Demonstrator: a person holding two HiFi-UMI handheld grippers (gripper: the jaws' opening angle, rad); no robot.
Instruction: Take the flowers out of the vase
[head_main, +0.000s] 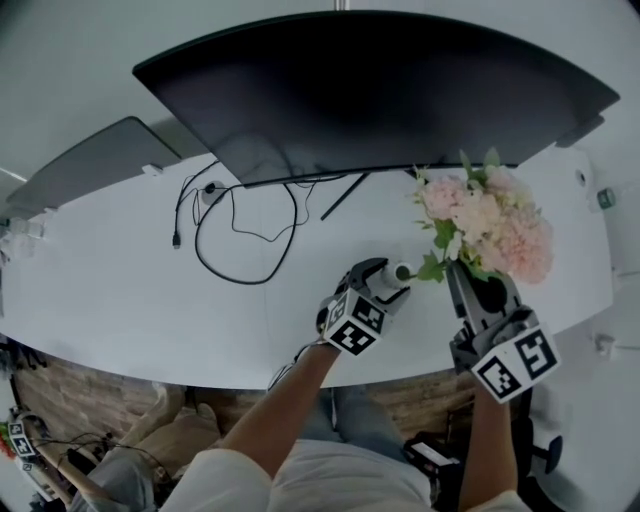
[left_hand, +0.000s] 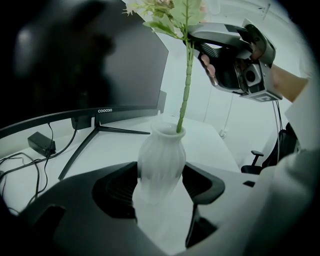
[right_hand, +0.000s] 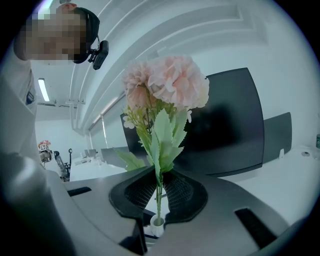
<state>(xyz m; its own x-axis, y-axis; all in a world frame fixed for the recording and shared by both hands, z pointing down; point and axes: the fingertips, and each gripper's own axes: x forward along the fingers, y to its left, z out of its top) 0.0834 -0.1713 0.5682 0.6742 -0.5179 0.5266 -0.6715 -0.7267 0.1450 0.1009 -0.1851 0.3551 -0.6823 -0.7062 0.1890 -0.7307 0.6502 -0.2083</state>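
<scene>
A bunch of pink flowers (head_main: 488, 225) with green leaves stands above a small white ribbed vase (head_main: 401, 271) near the desk's front edge. My left gripper (head_main: 393, 274) is shut on the vase's body (left_hand: 161, 160), one pad on each side. My right gripper (head_main: 463, 270) is shut on the green stem (right_hand: 158, 189) just below the leaves. In the left gripper view the stem (left_hand: 186, 85) runs straight up from the vase's mouth to the right gripper (left_hand: 196, 44). In the right gripper view the blooms (right_hand: 167, 85) rise above the jaws, with the vase's mouth (right_hand: 157, 227) below them.
A wide curved black monitor (head_main: 380, 90) stands behind the vase, its stand's foot (left_hand: 107, 131) to the left. A looped black cable (head_main: 240, 235) lies on the white desk (head_main: 120, 290). A second dark screen (head_main: 90, 165) is at far left. An office chair (left_hand: 256, 160) is beyond the desk's right end.
</scene>
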